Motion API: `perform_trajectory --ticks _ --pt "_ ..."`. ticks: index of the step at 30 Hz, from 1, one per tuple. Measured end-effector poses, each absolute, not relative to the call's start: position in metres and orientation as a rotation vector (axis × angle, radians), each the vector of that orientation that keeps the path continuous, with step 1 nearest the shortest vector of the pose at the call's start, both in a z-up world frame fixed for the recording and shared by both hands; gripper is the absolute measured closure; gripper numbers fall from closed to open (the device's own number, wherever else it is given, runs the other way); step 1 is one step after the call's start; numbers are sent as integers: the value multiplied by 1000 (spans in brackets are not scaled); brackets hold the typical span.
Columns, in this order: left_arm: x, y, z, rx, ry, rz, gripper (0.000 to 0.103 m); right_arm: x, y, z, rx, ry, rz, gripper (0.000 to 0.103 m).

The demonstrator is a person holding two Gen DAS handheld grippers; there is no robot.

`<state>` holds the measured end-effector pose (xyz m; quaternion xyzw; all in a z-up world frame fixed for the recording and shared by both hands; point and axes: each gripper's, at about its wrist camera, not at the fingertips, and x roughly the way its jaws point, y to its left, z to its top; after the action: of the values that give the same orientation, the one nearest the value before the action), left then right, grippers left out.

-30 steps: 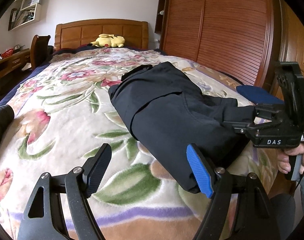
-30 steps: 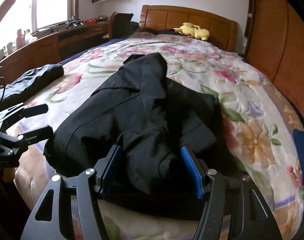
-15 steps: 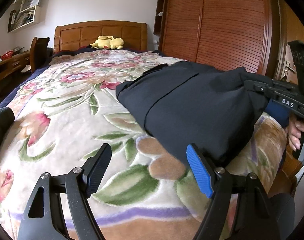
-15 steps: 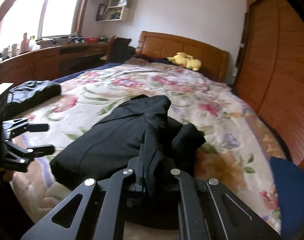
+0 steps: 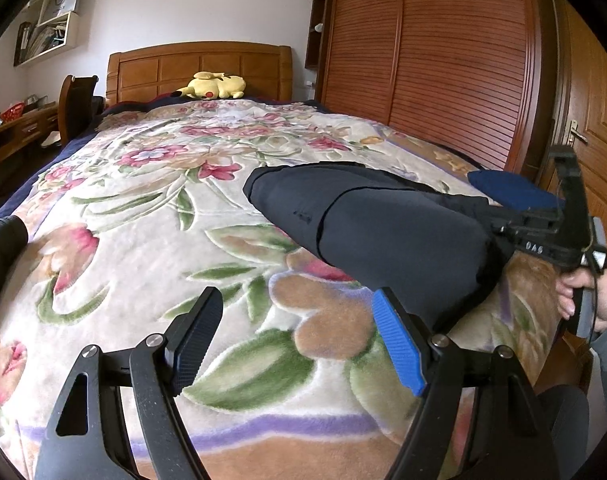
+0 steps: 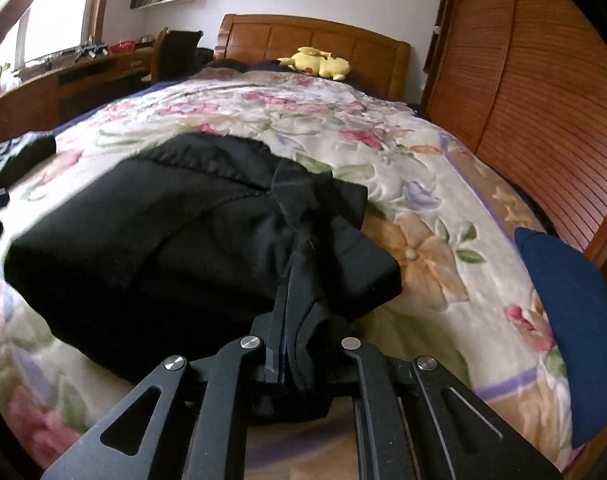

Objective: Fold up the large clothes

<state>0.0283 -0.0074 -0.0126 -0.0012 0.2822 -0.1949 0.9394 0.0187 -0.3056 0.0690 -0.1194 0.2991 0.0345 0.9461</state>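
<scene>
So the right gripper (image 6: pixel 287 344) at the bottom of its own view is clamped down on a bunched edge of the black garment (image 6: pixel 175 240); its jaws have just been closing on it, probably to drag that side over for a fold. The left gripper (image 5: pixel 299 344) hangs wide open over the floral blanket (image 5: pixel 143 216), holding nothing. The garment lies mid-frame on the bed, with a yellow plush toy (image 5: pixel 215 86) way back.

A wooden headboard (image 5: pixel 199 68) backs the floral-covered bed (image 5: pixel 143 216). Slatted wooden wardrobe doors (image 5: pixel 443 52) stand right; daylight enters a window (image 6: pixel 43 20) left.
</scene>
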Motion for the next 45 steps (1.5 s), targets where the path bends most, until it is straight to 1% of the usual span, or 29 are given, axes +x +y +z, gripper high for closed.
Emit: perform_trajectory --ticks 1,2,3,4,5,10,16,22,25,29,32,36,38,41,45 --pt "28 -7 -12 -2 575 -398 25 15 -307 73 -236 601 58 82" --pt "28 -8 -13 -2 575 -398 25 14 -309 73 -229 589 51 72" --pt "29 -7 -13 -1 575 -396 25 10 -307 79 -221 575 53 66" --pt "29 -8 -13 -1 575 -395 25 6 -306 84 -211 554 53 52" --pt "29 -7 -14 -3 576 -394 25 0 -304 87 -205 534 52 44" --pt "29 -8 -14 -3 577 -392 25 -21 -274 100 -218 460 144 44" --pt "29 -7 -14 -2 577 -387 25 -23 -234 87 -231 493 295 44" --pt "28 0 -15 -2 578 -378 25 -16 -218 67 -278 524 340 44" --pt "28 2 -15 -4 578 -374 25 -12 -220 48 -270 580 357 44" --pt "29 5 -16 -5 583 -366 25 -9 -230 34 -241 603 360 44" --pt "29 5 -17 0 585 -363 25 -3 -237 38 -206 612 366 44" --pt "30 3 -17 -1 585 -364 25 -19 -235 48 -213 579 348 44" --pt "34 1 -18 11 586 -366 25 -31 -240 56 -196 558 336 42" --pt "43 -1 -15 39 579 -360 25 -54 -261 69 -200 529 299 41" --pt "64 0 -8 -10 598 -387 25 -72 -298 69 -218 539 197 41"
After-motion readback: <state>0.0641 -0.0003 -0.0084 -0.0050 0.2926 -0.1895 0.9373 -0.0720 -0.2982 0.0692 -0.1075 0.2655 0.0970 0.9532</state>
